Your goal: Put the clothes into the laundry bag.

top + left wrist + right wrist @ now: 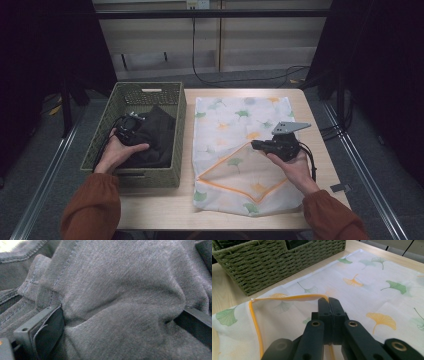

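**Bag held open for the dark garment**

Right of the basket (176, 125), the right gripper (329, 300) pinches the bag (240, 150) by its orange hem (287, 298), lifting the mouth. Inside the basket, the left gripper (131, 131) straddles the garment (120, 290), jaws spread wide, ready to grab.

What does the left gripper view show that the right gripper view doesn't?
Left gripper view: dark cloth up close, stitched seams, bulging between the left gripper's wide-open jaws, which have not closed on it. Right gripper view: the right gripper shut on the orange edge of the leaf-print bag, lifting it open beside the basket. Shared: a black two-jaw gripper working on fabric.
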Tool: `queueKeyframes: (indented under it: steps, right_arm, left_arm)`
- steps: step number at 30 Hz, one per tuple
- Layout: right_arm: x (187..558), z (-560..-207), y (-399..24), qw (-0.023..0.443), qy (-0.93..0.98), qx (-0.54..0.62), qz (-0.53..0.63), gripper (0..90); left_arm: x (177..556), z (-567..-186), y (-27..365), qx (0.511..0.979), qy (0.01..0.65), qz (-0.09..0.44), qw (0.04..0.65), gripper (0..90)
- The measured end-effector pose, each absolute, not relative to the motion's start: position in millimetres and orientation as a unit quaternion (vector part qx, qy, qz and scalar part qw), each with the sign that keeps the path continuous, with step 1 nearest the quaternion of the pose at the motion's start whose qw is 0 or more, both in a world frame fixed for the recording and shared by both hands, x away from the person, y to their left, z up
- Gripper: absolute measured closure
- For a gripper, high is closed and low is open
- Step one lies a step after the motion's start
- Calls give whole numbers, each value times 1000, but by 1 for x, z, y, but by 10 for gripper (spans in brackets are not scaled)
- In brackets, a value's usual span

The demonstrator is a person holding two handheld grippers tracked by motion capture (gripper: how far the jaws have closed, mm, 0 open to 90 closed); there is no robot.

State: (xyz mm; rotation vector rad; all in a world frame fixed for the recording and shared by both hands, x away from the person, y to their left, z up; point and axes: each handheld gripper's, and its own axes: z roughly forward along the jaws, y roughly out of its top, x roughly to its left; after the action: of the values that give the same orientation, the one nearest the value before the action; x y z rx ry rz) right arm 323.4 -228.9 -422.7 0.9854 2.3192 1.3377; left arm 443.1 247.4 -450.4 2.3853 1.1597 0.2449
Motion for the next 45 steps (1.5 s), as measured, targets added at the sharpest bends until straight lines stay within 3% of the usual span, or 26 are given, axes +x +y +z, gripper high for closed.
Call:
queueKeyframes:
  steps: [4,16,22,26,29,36,45]
  right_arm:
    - [324,-424,-227,141,808,340,459,894]
    - [326,-426,-231,142,809,345,455,894]
    - [328,-427,-230,142,810,343,453,894]
    - [327,-426,-231,144,811,344,451,895]
    - [327,-427,-230,145,812,342,451,894]
    - [327,-427,-230,149,812,342,448,894]
    - [328,-430,-228,145,814,343,446,894]
  left_arm:
    - [451,-450,246,873,428,20,234,0]
    - [457,-468,247,870,420,17,259,0]
    - [463,-466,227,895,413,27,165,13]
    - [466,-462,222,902,409,24,135,137]
    - [464,-456,217,904,406,39,127,285]
    - [460,-450,223,896,409,47,166,515]
    - [460,-437,239,885,413,40,212,607]
